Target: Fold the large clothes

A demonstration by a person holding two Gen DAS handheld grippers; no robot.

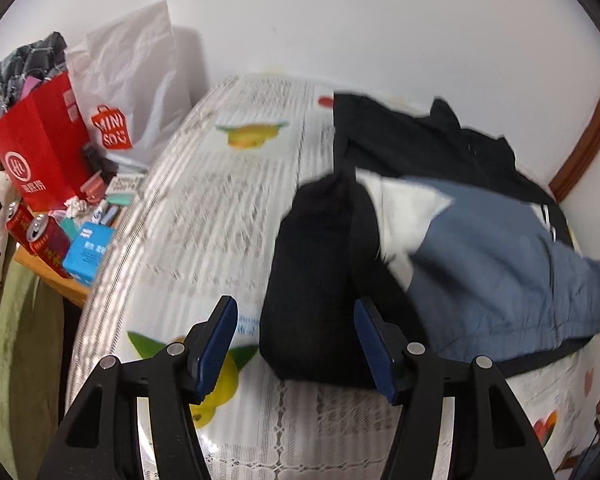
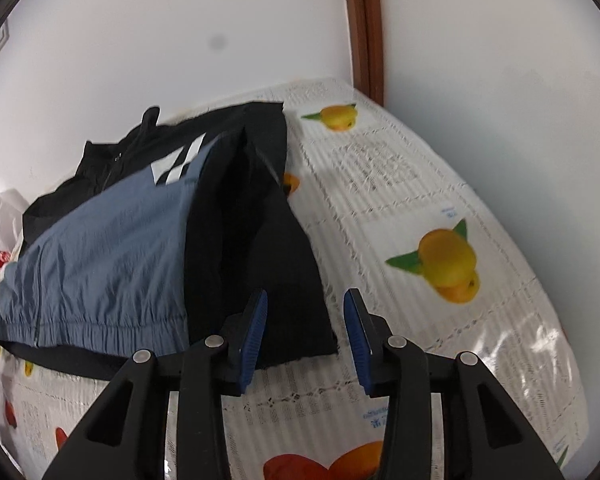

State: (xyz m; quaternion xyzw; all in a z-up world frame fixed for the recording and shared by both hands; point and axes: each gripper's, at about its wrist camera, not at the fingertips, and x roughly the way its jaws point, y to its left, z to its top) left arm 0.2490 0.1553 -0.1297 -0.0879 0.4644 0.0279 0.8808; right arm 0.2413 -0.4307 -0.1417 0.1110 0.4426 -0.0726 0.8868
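Item under inspection: one jacket [image 1: 500, 264], black with a blue-grey front panel, lying on the bench [image 1: 204, 216] against the white wall [image 1: 340, 20]. The bench carries a clear-covered white lace cloth printed with fruit.

Left wrist view: a black sleeve [image 1: 320, 280] is folded inward over the body, its end nearest the camera. A patch of white fabric shows between sleeve and blue panel. The left gripper [image 1: 296, 344] stands with jaws apart; the sleeve end lies in the gap, close against the right pad, but no pad presses it. Nothing is held.

Right wrist view: the opposite black sleeve [image 2: 256, 248] lies folded over the jacket, running down to the elastic hem [image 2: 100, 336]. A white chevron logo [image 2: 178, 162] on the chest and the zip at the collar are readable here; the left view shows only a sliver of that logo. The right gripper [image 2: 305, 336] also has its jaws parted, with the sleeve's lower corner between them and unclamped.

Surroundings seen only from the left wrist: a red paper bag [image 1: 40, 152] stuffed with dark checked cloth, a white shopping bag [image 1: 136, 92], two red drink cans [image 1: 36, 232] and a blue carton [image 1: 88, 256], all on a lower wooden surface left of the bench. Seen clearly only from the right wrist: a brown wooden door frame [image 2: 366, 28] rising behind the bench
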